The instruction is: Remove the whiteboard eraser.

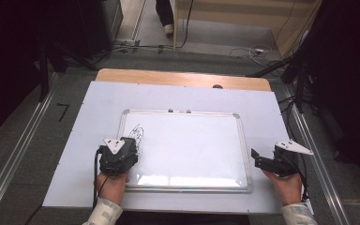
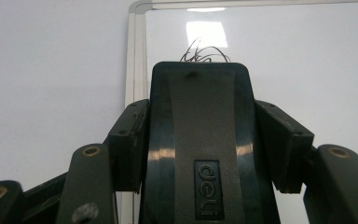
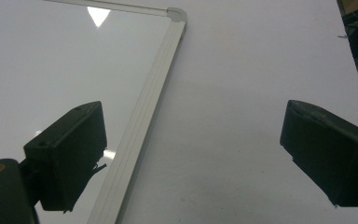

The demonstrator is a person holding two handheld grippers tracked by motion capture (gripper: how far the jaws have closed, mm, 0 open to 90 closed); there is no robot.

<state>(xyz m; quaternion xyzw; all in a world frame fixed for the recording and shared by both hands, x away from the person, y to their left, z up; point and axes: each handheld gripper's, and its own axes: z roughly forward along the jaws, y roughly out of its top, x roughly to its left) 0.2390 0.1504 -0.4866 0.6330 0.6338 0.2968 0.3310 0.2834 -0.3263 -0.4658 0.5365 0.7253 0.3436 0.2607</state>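
Worktop (image 1: 183,78) under a white sheet, whiteboard (image 1: 192,145) flat in the middle. Left claw (image 1: 130,149) over the board's left edge, clamped on a black eraser (image 2: 200,140), just short of the scribble (image 1: 137,132). Right claw (image 1: 258,161) off the board's right edge, jaws wide apart, holding nothing.

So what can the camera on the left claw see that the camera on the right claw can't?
The left gripper view shows a dark eraser marked "deli" clamped in the left claw, with black scribbles just past its tip. The right gripper view shows the right claw open and holding nothing, straddling the whiteboard's frame, and that frame's rounded corner. Both show the whiteboard lying on the white table cover.
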